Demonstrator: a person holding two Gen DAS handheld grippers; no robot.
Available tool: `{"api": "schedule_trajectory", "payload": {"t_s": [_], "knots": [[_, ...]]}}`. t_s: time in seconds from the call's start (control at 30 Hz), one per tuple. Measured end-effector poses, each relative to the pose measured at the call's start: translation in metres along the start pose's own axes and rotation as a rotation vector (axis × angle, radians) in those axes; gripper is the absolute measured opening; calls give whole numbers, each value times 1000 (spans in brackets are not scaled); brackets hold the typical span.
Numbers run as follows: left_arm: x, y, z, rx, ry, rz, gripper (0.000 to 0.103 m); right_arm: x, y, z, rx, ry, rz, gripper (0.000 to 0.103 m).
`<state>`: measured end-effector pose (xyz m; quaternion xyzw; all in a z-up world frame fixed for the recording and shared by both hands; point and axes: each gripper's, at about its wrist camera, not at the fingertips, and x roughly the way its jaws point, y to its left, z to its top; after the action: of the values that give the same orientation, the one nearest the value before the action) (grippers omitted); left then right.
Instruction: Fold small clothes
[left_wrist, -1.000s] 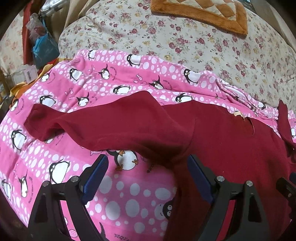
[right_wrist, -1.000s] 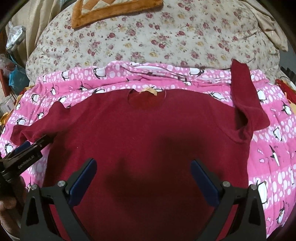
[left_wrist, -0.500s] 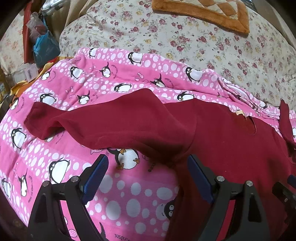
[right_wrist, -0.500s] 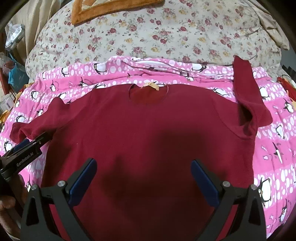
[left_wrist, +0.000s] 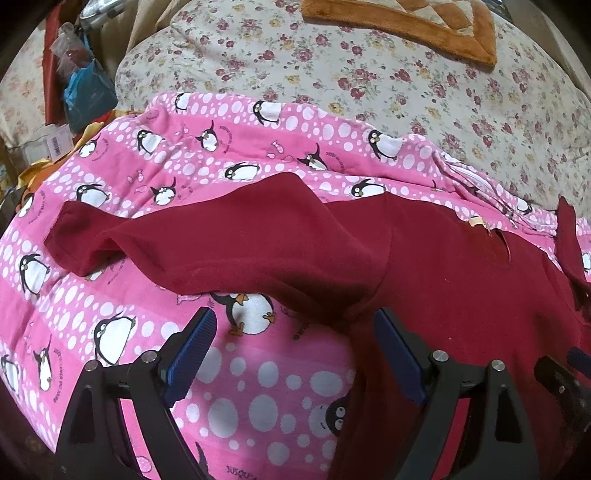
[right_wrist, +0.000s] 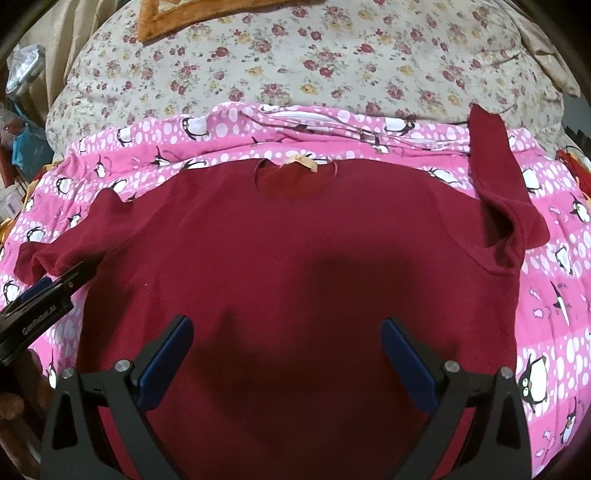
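A dark red long-sleeved shirt (right_wrist: 295, 266) lies spread flat, collar away from me, on a pink penguin blanket (right_wrist: 546, 317). Its left sleeve (left_wrist: 192, 236) stretches out to the left. Its right sleeve (right_wrist: 491, 162) is bent up toward the pillow. My left gripper (left_wrist: 295, 343) is open and empty, hovering over the shirt's left armpit and side edge; it also shows in the right wrist view (right_wrist: 40, 306). My right gripper (right_wrist: 288, 350) is open and empty above the middle of the shirt body.
A floral quilt (right_wrist: 295, 66) rises behind the blanket, with an orange patchwork cushion (left_wrist: 406, 26) on it. Bags and clutter (left_wrist: 85, 88) sit at the far left beyond the blanket's edge.
Both grippers have drifted slightly; the shirt sits a little lower and closer in the right wrist view. The shirt itself has not moved.
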<state>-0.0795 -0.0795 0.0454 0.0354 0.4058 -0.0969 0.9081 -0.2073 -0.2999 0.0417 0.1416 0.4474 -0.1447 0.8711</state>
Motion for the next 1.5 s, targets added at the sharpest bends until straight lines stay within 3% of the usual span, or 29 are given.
{"api": "schedule_trajectory", "payload": {"t_s": [1.03,1.37,1.5], "knots": [[0,-2,1,4,10,-18,70,3,-8,1,13,5,-31,103],[-3,32,8,-108,-5,26,70,5,-8,0,11,12,-26,103],[-7,52,11,-162,-21,100,69,5,-8,0,8,16,-20,103]]}}
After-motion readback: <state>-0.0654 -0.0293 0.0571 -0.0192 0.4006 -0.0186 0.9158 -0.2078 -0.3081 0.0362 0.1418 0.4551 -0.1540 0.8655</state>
